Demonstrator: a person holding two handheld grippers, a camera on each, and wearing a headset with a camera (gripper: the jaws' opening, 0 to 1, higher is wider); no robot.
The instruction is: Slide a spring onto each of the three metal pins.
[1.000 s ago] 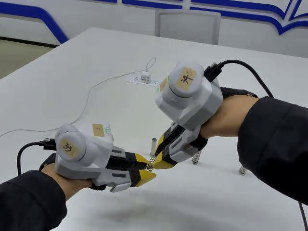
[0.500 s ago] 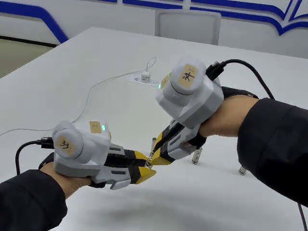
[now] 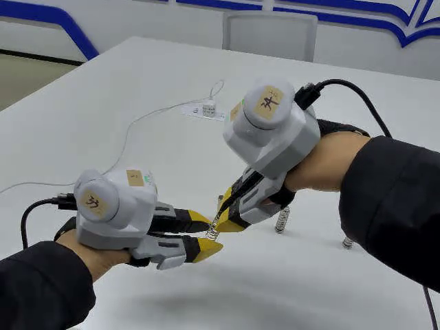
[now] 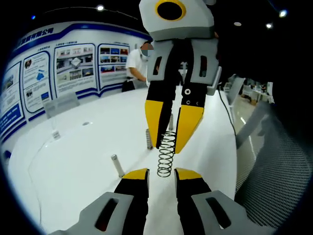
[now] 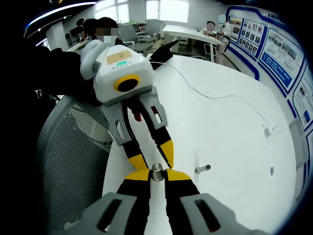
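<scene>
My right gripper [image 3: 220,221] points down and left, shut on the upper end of a small metal spring [image 3: 213,229]. In the left gripper view that spring [image 4: 166,154] hangs from the right gripper [image 4: 168,142], and its lower end sits between the spread yellow tips of my left gripper [image 4: 161,175]. My left gripper [image 3: 204,234] is open, its tips on either side of the spring. The right gripper view has the spring's end [image 5: 157,171] pinched in the right gripper [image 5: 157,175]. A bare pin [image 3: 220,203] stands just behind. Two pins with springs [image 3: 280,220] [image 3: 347,242] stand to the right.
A thin white cable with a small white connector [image 3: 208,108] lies on the white table [image 3: 137,82] behind the grippers. A chair [image 3: 269,34] stands at the far edge. A black cable [image 3: 357,96] trails from the right gripper. A mesh chair [image 5: 68,161] stands beside the table.
The left gripper's jaws have spread apart around the spring's lower end. The right gripper has kept hold of the spring and barely shifted.
</scene>
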